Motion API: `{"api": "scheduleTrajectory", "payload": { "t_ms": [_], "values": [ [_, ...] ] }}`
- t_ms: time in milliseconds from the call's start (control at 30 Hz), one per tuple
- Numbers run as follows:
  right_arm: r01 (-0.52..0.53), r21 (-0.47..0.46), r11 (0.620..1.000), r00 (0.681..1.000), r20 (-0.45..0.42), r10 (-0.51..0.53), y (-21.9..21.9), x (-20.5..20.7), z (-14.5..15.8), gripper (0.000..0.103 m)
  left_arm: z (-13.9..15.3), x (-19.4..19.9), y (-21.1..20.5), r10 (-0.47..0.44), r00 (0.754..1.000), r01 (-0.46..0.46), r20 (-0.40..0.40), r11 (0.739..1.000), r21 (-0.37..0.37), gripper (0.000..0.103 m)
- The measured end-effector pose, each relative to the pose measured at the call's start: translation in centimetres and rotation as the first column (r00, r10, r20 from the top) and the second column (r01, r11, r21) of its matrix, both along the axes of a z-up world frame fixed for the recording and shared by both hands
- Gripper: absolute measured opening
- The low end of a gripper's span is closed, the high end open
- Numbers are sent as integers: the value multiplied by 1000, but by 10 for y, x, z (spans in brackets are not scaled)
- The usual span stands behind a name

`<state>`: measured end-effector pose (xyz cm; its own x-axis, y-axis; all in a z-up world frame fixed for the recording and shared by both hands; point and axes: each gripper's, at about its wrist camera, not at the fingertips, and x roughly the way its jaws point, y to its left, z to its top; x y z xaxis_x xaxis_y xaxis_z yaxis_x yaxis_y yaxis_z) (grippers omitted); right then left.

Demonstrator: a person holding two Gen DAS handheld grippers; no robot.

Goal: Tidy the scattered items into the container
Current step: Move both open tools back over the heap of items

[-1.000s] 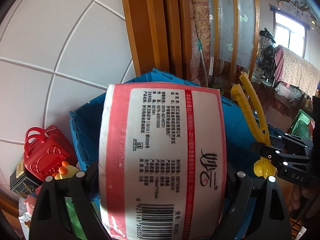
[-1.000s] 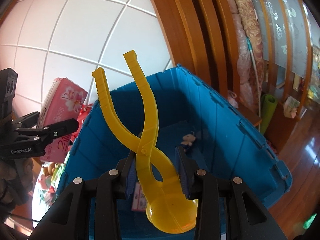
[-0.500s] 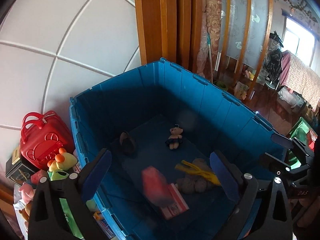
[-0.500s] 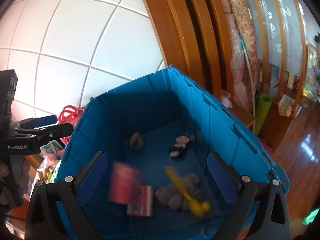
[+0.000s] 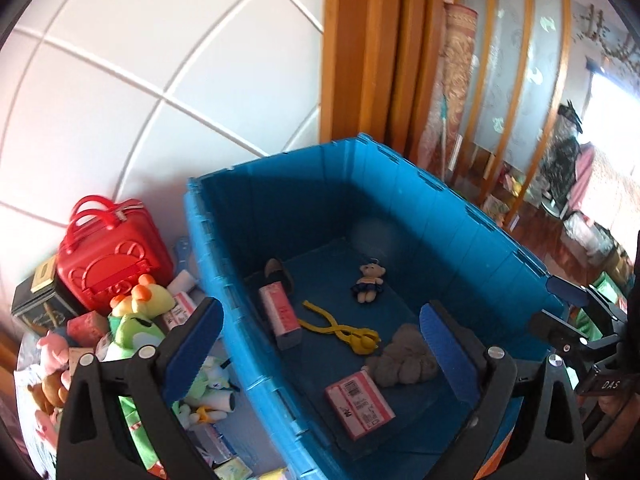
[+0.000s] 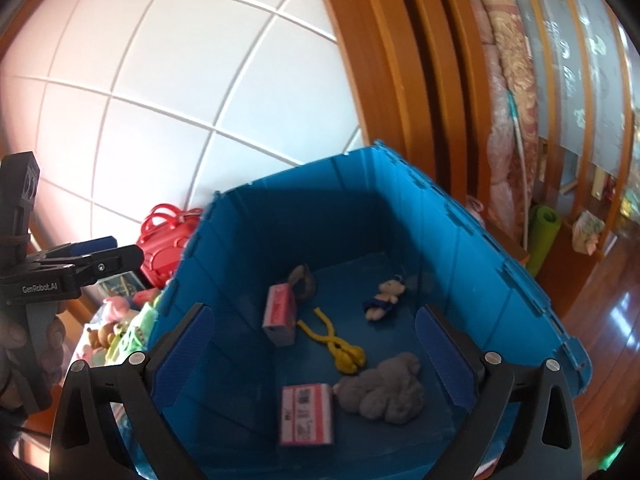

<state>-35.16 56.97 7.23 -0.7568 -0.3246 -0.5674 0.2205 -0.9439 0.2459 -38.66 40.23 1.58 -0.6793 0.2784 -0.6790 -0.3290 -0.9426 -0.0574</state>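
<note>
A big blue crate [image 5: 472,236] [image 6: 480,240] fills both views. On its floor lie two pink tissue packs [image 5: 279,311] [image 5: 359,403], yellow plastic tongs [image 5: 344,330] [image 6: 334,340], a small teddy bear [image 5: 369,282] [image 6: 382,296], a grey plush [image 5: 404,360] [image 6: 384,392] and a dark shoe [image 5: 278,274]. My left gripper [image 5: 320,344] hangs open over the crate's left wall, nothing between its blue pads. Over the crate's near side my right gripper [image 6: 316,352] stands open and empty too. Each gripper shows at the edge of the other's view.
Left of the crate sits a pile of loose items: a red toy case [image 5: 110,254] [image 6: 166,240], a dark tin [image 5: 38,304], green and orange plush toys [image 5: 138,312], small boxes and packets. A white tiled wall and wooden frame [image 5: 360,60] stand behind.
Both grippers opened: the pink tissue pack fell from the left one and the yellow tongs from the right, and both now lie in the crate. The left view swung towards the pile.
</note>
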Motion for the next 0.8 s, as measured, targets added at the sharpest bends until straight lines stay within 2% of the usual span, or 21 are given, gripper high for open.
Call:
{"api": "scheduleTrajectory", "payload": {
  "t_ms": [167,433,800],
  "values": [
    [-26,15,1000,1000,-8,26,-21,7,7,102,1,17,-30,32,999,-32,-13,999,-3,100],
    [-77,48,996,996,-41,79,-69,34,20,103,-15,48,-102,102,995,-102,20,995,4,100],
    [-226,92,970,974,-12,228,-179,62,17,103,-71,96,-227,233,964,-230,126,972,-41,100]
  ]
}}
